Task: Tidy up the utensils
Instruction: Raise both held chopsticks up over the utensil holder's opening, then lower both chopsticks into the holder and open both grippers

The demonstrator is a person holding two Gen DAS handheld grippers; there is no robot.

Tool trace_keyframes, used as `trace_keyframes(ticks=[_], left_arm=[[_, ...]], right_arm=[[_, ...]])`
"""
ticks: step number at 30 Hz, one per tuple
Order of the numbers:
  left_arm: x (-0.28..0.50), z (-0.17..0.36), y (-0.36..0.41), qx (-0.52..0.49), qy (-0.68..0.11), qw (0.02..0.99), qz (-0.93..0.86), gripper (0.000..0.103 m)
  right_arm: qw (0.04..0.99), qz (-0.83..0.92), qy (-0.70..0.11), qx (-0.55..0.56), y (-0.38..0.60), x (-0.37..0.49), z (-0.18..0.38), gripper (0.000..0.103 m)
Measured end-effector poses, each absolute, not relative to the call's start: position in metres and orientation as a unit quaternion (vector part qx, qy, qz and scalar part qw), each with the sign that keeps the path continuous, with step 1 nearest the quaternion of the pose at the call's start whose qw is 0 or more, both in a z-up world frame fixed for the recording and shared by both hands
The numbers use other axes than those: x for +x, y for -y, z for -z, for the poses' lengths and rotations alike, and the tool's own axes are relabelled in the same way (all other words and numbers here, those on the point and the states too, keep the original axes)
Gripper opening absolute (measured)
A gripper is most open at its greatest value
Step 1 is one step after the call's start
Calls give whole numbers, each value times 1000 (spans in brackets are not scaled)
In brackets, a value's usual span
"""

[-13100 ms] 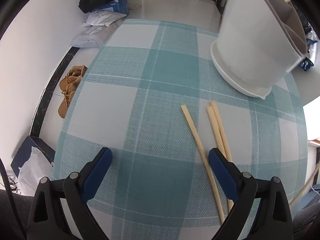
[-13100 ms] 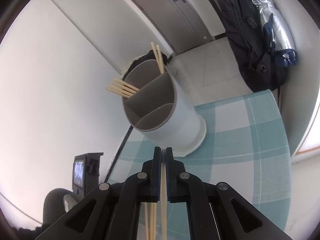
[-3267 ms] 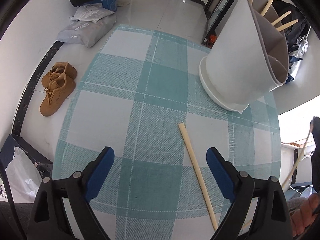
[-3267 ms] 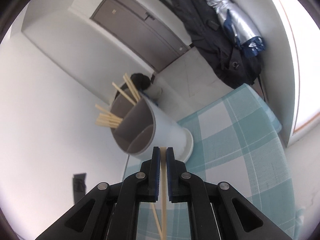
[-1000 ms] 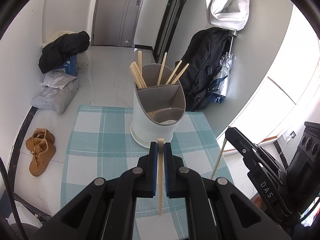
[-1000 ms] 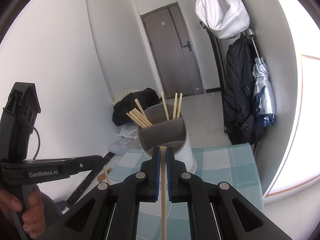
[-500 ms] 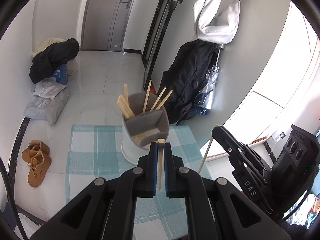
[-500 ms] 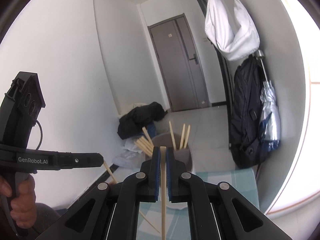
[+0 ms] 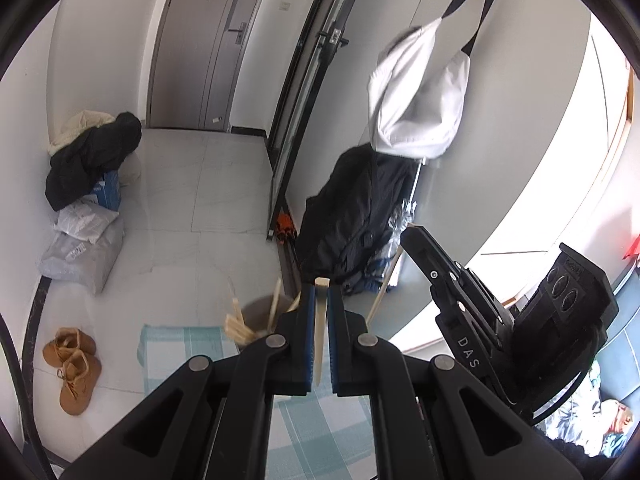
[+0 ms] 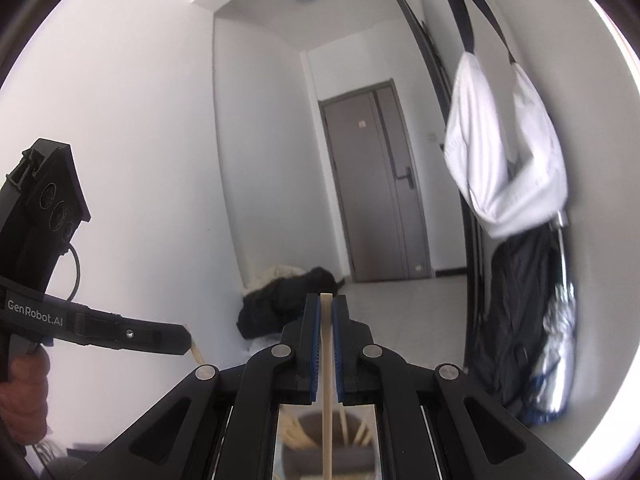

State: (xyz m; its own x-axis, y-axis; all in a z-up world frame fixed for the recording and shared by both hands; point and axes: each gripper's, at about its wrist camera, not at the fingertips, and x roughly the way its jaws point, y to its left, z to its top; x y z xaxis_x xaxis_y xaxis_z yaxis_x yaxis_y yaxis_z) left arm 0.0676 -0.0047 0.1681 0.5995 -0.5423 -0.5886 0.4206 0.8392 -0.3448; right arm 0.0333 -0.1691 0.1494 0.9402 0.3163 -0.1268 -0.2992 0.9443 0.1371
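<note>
Both hand-held grippers have risen since a second ago; the holder now sits lower and smaller in both views. The left hand-held gripper (image 9: 319,304) is clamped on one chopstick (image 9: 320,328), and the right hand-held gripper (image 10: 326,312) is pinched on a second chopstick (image 10: 327,380) that hangs down between its jaws. Each shows from the side in the other's view. Below them lies the desk (image 9: 180,340) under a teal-and-white checked cloth, and on it stands the holder (image 9: 260,312) with several chopsticks leaning in it, too blurred to count. On the pale tiled floor are two tan boots (image 9: 72,364), a grey sack (image 9: 80,252) and a black coat (image 9: 92,152). On the right wall hang a black backpack (image 9: 348,208) and a white bag (image 9: 416,100). Farthest back is one grey door (image 9: 200,44).
</note>
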Motion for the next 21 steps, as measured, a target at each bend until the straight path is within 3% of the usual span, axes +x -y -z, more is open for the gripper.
trace_keyframes(ticks=[8,21], left_arm=[[102,-178,1,-68,-344,901,256,2],[151,-130,-3,-57,-375,897,227,2]], right_arm=[[983,-162,-56,63,161,89,-154,5],[979,-148,-86,110,164,142,-109,5]])
